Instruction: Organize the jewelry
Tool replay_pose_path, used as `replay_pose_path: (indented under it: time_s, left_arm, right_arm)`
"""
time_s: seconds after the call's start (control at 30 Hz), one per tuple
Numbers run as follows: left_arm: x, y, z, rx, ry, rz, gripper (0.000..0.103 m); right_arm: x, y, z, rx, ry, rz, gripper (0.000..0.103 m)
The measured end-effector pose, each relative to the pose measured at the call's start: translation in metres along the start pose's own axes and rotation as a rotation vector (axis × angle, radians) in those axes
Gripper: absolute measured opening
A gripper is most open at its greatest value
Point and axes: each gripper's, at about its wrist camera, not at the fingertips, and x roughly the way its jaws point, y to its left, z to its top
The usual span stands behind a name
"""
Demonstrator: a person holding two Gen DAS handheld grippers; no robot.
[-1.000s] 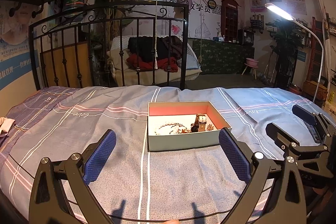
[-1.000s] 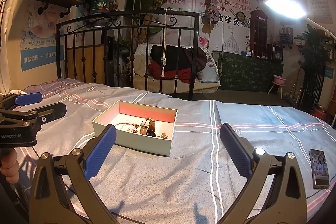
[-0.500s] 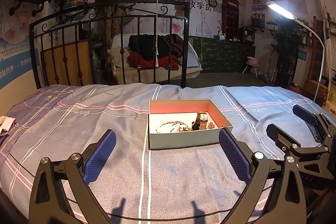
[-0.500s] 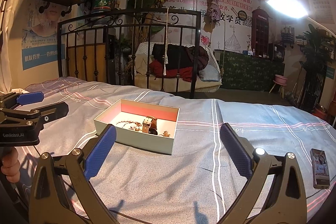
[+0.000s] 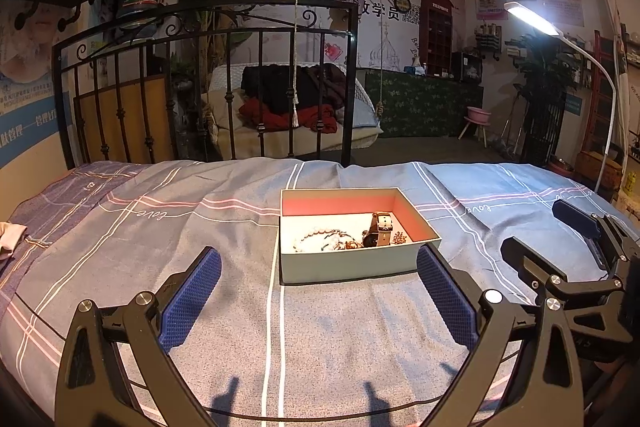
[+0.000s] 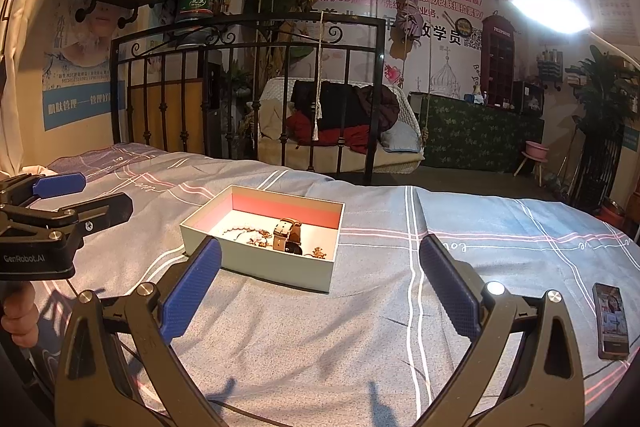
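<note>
Grey-blue bedsheet (image 5: pixel 168 247), crossed by white and pink stripes, fills the lower half of both views. At lower left of the left wrist view sits one blue-padded finger of the left gripper (image 5: pixel 318 293); its partner stands at lower right, so the jaws are spread wide with nothing between them. Just above the centre of that frame lies the box (image 5: pixel 344 267), pale green outside and pink inside, lidless. Inside it, from left to right, lie a white bead bracelet (image 5: pixel 314 237), a small tangle of chains that is too fine to sort out, a watch (image 5: pixel 378 231) with a brown strap standing on edge, and a small gold piece (image 5: pixel 399 237). At the right edge the right gripper (image 5: pixel 560 231) comes into frame, likewise wide apart and empty.

In the right wrist view the box (image 6: pixel 276 267) sits left of centre, and a phone (image 6: pixel 610 323) lies at lower right on the sheet.

All jewelry that shows is already in the box, with none on the sheet. That fits pieces gathered in, or a heap awaiting sorting; I cannot tell which. Any pick from here would, I judge, go best with one gripper steadying the light box wall while the other closes on a single piece, lifting slowly so tangled chains do not drag neighbours out.
</note>
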Motion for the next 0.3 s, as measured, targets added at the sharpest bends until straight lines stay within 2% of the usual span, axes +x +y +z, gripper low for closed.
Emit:
replay_pose_path:
  time_s: [0.17, 0.3]
  left_arm:
    - [0.0022, -0.0013, 0.0008, 0.008, 0.015, -0.008, 0.096]
    - [0.0052, -0.0012, 0.001, 0.014, 0.029, 0.015, 0.096]
  right_arm:
    - [0.0007, -0.0011, 0.0011, -0.001, 0.004, -0.001, 0.097]
    - [0.0018, -0.0019, 0.0027, -0.003, 0.011, -0.004, 0.097]
